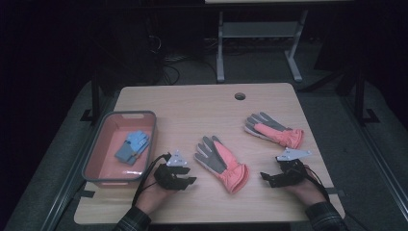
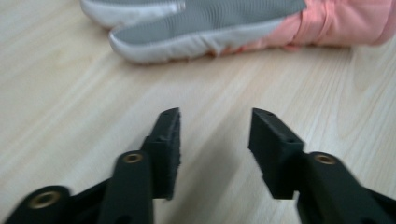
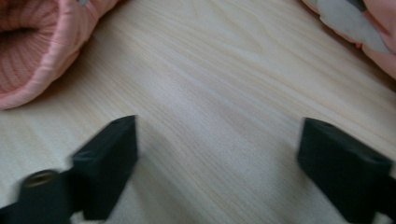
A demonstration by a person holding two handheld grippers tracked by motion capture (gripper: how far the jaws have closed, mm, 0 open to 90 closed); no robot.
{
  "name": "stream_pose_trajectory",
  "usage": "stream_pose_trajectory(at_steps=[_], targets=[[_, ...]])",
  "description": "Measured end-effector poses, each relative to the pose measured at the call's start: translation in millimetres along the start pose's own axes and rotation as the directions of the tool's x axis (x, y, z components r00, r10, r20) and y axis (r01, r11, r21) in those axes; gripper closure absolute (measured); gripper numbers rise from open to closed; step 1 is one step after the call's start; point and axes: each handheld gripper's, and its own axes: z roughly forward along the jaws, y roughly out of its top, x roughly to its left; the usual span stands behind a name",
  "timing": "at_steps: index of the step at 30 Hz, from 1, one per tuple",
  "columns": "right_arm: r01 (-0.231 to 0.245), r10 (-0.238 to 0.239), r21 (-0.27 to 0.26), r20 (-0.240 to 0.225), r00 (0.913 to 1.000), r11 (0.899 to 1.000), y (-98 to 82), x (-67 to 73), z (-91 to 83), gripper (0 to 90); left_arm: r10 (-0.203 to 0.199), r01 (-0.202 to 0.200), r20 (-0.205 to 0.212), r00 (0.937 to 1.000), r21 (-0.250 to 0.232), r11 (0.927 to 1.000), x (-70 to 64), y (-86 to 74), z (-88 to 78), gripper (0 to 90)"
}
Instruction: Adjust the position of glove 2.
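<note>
On the light wooden table [image 1: 202,103], a salmon-pink fabric glove with a grey palm [image 1: 220,163] lies near the middle of the near half, its fingers pointing toward the far left and its ribbed cuff toward the near edge. The left gripper [image 1: 188,181], held in the person's left hand [image 1: 155,192] close to the near edge, sits just beside this glove's thumb side; its jaws stand apart with only bare wood between them, and the glove's grey and white fingers [image 2: 201,28] lie just ahead of the tips. The right gripper [image 1: 266,178], in the right hand [image 1: 305,188] near the near right corner, is also spread wide over bare table, pressing on nothing, with the glove's open pink cuff [image 3: 32,46] off to one side. A second pink and grey glove [image 1: 274,130] lies toward the right edge, well apart from the first. A grey-rimmed pink plastic bin [image 1: 98,149] at the left edge holds a folded blue glove [image 1: 132,147].
</note>
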Motion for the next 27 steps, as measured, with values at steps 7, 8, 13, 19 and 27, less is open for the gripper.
stream_pose_trajectory(at_steps=[7,8,13,19,27], targets=[[0.015,-0.014,0.021,-0.021,0.9997,1.0,15.5,-1.2,-10.4,40.9,0.065,-0.066,-0.028,0.9975,-0.026,0.9975,-1.3,-12.4,7.4,20.2],[0.015,-0.014,0.021,-0.021,0.9997,1.0,15.5,-1.2,-10.4,40.9,0.075,-0.076,-0.027,0.9968,-0.031,0.9966,-1.0,-13.8,9.0,20.2],[0.015,-0.016,-0.041,-0.017,0.9997,0.999,41.0,-13.0,-24.2,63.4,0.09,-0.09,-0.013,0.9959,-0.076,0.993,-0.3,-18.3,11.4,12.5],[0.006,-0.006,-0.091,-0.002,1.0,0.996,64.3,-35.7,-35.4,74.3,0.094,-0.094,-0.011,0.9955,-0.076,0.9926,0.3,-18.0,11.6,12.5],[-0.077,0.081,-0.096,0.036,0.9961,0.992,78.0,-76.8,-27.2,79.3,0.086,-0.086,-0.005,0.9963,-0.077,0.9933,-0.2,-18.2,11.8,12.6]])
